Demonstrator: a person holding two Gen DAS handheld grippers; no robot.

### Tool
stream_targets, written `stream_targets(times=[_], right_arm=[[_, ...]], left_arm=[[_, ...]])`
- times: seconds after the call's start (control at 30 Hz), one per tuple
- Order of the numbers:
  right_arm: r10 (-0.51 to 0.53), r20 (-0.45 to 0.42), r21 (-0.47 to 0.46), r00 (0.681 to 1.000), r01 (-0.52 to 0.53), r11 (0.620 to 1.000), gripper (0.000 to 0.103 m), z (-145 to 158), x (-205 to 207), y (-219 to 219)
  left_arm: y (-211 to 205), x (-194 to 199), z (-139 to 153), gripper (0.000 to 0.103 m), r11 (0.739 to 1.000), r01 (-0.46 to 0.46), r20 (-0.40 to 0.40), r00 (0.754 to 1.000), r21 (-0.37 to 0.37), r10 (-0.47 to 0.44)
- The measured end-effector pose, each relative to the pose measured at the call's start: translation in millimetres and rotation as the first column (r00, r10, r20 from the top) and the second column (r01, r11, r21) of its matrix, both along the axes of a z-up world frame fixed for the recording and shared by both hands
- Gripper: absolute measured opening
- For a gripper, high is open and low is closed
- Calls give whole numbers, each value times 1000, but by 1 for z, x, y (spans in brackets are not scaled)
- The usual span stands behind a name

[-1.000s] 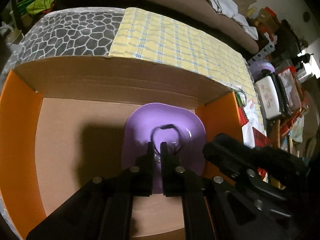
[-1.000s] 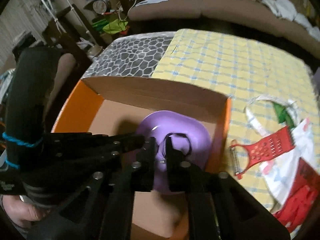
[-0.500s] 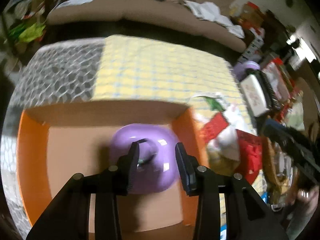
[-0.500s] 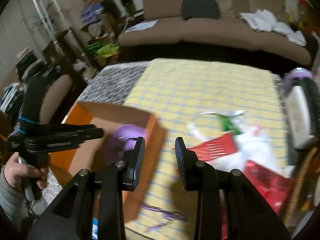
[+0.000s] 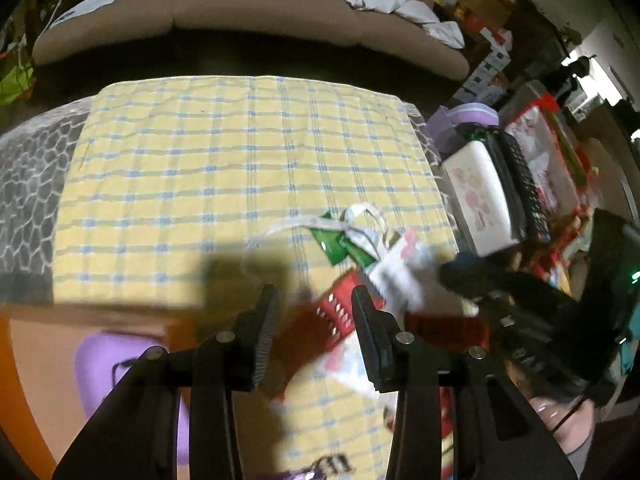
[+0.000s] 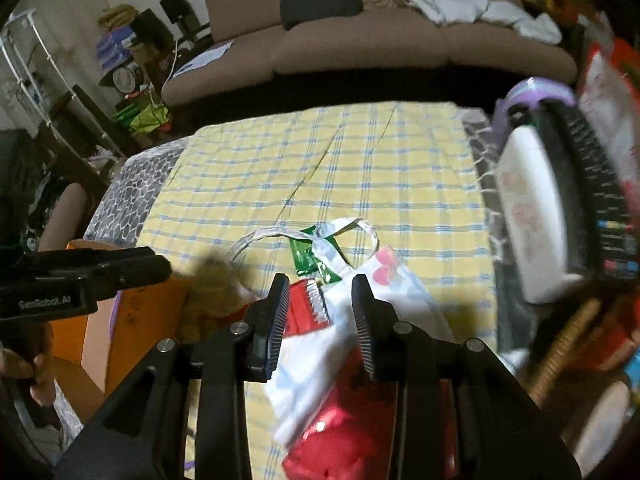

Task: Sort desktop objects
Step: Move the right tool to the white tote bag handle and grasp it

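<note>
My left gripper (image 5: 315,322) is open and holds nothing. It hangs over the box's right wall, with a blurred red grater (image 5: 334,316) on the cloth beyond its fingers. Behind it to the left, a purple lid (image 5: 100,364) lies inside the orange cardboard box (image 5: 12,344). My right gripper (image 6: 320,308) is also open and holds nothing. It hovers above the red grater (image 6: 302,308) and a white patterned bag (image 6: 384,280). A green packet (image 6: 306,256) lies by the bag's handles. A red package (image 6: 340,432) lies under the right gripper.
A yellow checked cloth (image 5: 240,152) covers the table. At the right edge stand a white patterned case (image 5: 480,196), a black ribbed item (image 6: 588,184) and crowded clutter. The orange box (image 6: 100,320) is on the left. A sofa (image 6: 360,48) runs behind.
Both grippers let go of the purple lid in the box and opened. They swung right, away from the box and over the bag and grater.
</note>
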State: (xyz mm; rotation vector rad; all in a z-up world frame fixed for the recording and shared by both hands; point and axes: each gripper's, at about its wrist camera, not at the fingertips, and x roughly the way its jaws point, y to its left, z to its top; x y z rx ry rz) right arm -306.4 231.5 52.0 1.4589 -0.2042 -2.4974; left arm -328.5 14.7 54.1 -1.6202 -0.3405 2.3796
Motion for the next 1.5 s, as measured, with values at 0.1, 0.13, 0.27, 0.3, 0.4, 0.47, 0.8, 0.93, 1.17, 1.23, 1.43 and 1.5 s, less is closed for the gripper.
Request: stream_targets(times=[0.1, 0.13, 0.27, 0.3, 0.4, 0.47, 0.8, 0.93, 1.17, 1.23, 1.43, 1.5], right_arm=[[12, -4, 7, 1000, -12, 1000, 28, -22, -25, -3], [14, -12, 5, 1000, -14, 1000, 28, -28, -32, -3], [27, 86, 7, 996, -27, 1000, 28, -66, -52, -4], [27, 109, 23, 994, -29, 999, 28, -74, -51, -4], [53, 203, 21, 978, -59, 998, 29, -92, -37, -1], [78, 211, 62, 974, -93, 994, 29, -92, -22, -1], [188, 285, 109, 940, -227, 968, 29, -71, 24, -17], [161, 66, 112, 985, -168, 979, 28, -29, -4, -21], [93, 82, 147, 992, -105, 984, 20, -65, -56, -31], [90, 124, 93, 988, -102, 990, 23, -78, -58, -26], [99, 126, 154, 987, -118, 981, 3, -87, -48, -32], [69, 56, 86, 996, -74, 994, 3, -66, -43, -25]], left_arm=[[5, -20, -6, 39, 999, -26, 4, 1000, -24, 26], [5, -27, -8, 39, 999, -32, 6, 999, -22, 32], [9, -47, -18, 39, 998, -30, 19, 999, -61, 31], [10, -52, -20, 39, 997, -26, 18, 999, -69, 28], [14, -61, -24, 39, 996, -24, 19, 999, -81, 25], [18, -68, -28, 45, 996, -24, 22, 999, -86, 26], [39, -81, -61, 46, 997, -42, 80, 996, -68, 47], [30, -76, -56, 42, 997, -58, 72, 995, -58, 62], [-6, -75, -37, 42, 994, -102, 51, 993, -38, 104], [-8, -73, -37, 42, 995, -97, 54, 994, -29, 98], [4, -53, -40, 42, 999, -41, 70, 997, 7, 40], [6, -42, -37, 42, 999, -33, 73, 997, 27, 30]])
